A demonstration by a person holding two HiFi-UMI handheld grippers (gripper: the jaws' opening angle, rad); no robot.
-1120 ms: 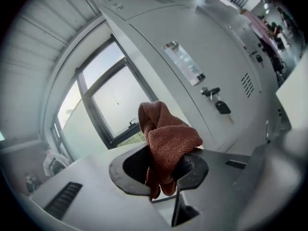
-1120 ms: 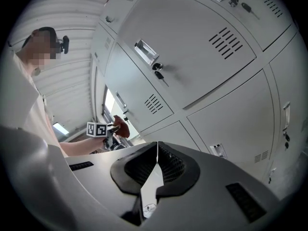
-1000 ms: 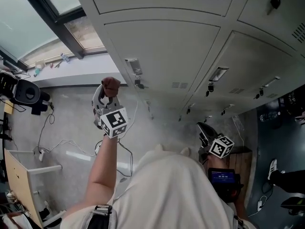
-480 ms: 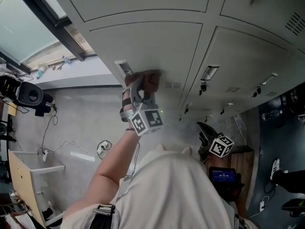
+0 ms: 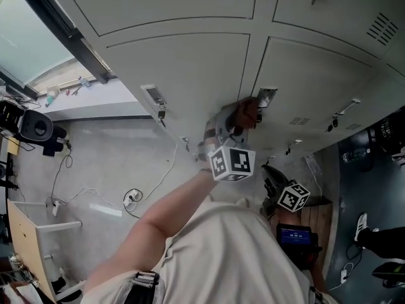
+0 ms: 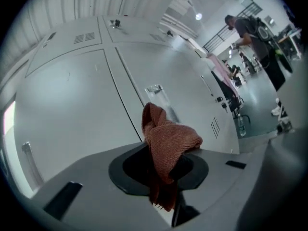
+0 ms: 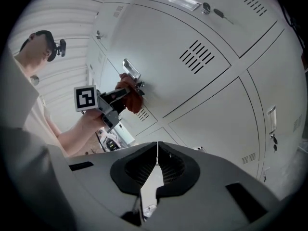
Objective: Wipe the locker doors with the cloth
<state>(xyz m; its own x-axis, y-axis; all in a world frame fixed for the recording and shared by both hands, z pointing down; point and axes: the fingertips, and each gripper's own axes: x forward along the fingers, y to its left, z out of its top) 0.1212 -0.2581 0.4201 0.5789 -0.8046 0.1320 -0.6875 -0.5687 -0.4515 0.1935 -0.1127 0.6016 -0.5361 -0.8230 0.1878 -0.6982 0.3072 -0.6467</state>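
Your left gripper (image 5: 235, 124) is clamped on the rust-red cloth (image 5: 248, 111), held against the locker door (image 5: 190, 68) at its seam. The neighbouring door (image 5: 329, 75) lies just right of the cloth. Your right gripper (image 5: 273, 177) hangs low, its jaws together and empty.

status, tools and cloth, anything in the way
Left tool shut on cloth, at the seam between two locker doors. Right tool shut, empty, held low. Nothing in the way.

Cloth (image 6: 168, 146) ribbed (knit-like); locker doors (image 5: 177, 68) smooth, matt
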